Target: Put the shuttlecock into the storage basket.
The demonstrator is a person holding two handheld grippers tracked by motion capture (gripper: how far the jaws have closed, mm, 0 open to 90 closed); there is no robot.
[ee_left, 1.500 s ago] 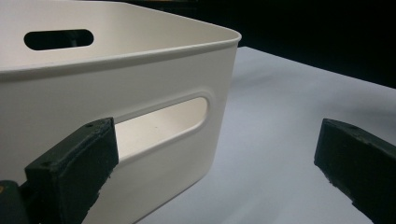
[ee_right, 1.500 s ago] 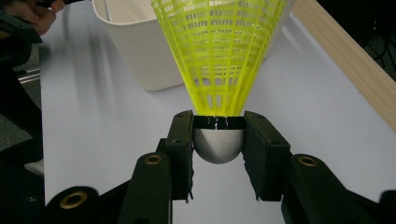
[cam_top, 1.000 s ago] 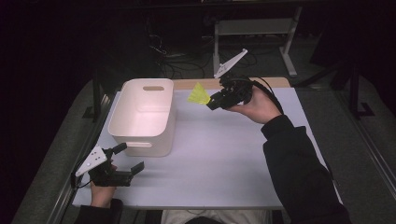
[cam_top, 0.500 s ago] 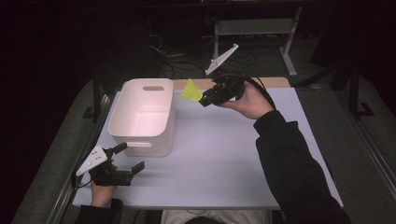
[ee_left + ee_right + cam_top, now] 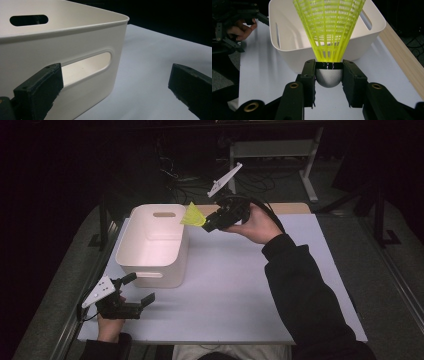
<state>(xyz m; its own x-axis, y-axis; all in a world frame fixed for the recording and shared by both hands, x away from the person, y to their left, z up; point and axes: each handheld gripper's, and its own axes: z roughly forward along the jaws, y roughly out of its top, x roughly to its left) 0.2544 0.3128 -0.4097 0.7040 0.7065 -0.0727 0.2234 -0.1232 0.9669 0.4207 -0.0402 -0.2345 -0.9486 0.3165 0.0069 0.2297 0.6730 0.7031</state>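
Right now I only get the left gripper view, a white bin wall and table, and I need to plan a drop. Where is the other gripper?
Observer: The right gripper is raised beside the far right corner of the white plastic bin.
Operator: Is it carrying anything?
Observer: Yes, a yellow plastic shuttlecock, pinched at its white rounded cork.
Operator: Is the bin free to receive it?
Observer: The part of its inside that shows looks empty. The left gripper sits open near its front wall.
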